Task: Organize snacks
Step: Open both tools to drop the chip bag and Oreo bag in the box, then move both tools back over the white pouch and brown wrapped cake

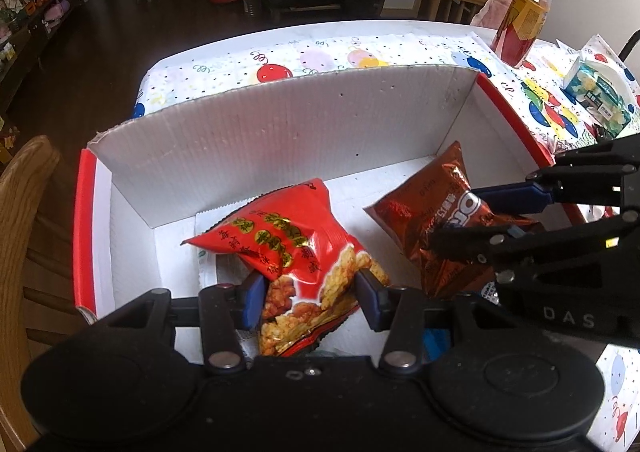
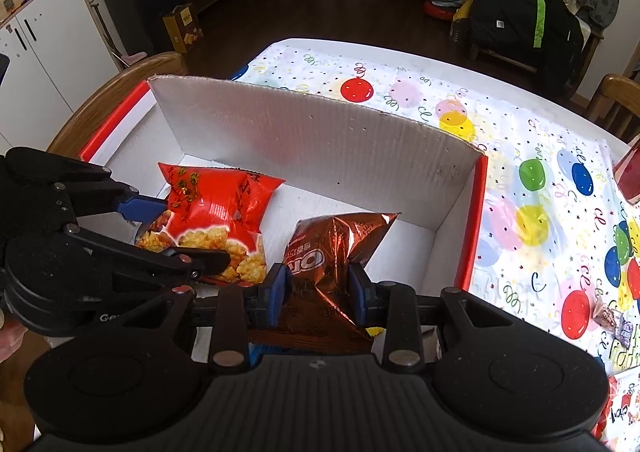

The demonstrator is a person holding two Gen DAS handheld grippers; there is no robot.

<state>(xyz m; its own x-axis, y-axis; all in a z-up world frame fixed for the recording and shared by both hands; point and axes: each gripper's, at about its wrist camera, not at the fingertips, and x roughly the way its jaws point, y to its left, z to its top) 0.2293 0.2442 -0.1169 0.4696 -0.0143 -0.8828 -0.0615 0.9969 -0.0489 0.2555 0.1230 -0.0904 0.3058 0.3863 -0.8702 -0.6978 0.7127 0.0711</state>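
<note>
Left gripper (image 1: 310, 294): blue-padded fingers (image 1: 253, 302) are seen pressed against both sides of a red snack bag (image 1: 296, 252), which is pinched at its lower end, the span between them being roughly half the bag's width. The red snack bag is held inside a white cardboard box (image 1: 280, 132) with red edges, toward its left half, its far end lying low over the box floor; whether it touches the floor cannot be told. The same bag is seen from the right wrist view at (image 2: 216, 212), with the left gripper's fingers clamped above and below it. Right gripper (image 2: 318, 288): fingers (image 2: 276, 292) are closed on a brown foil snack bag (image 2: 332, 248), narrowed to a crumpled waist between the pads. The brown foil snack bag sits in the right half of the box, just beside the red one and apart from it, its top corner tilted up toward the box's far wall. The box rests on a table (image 2: 400, 92) covered with a balloon-print cloth. To the right on the table, a bottle (image 1: 524, 20) with orange contents and a tissue pack (image 1: 600, 96) are noted, well apart from the box.
</note>
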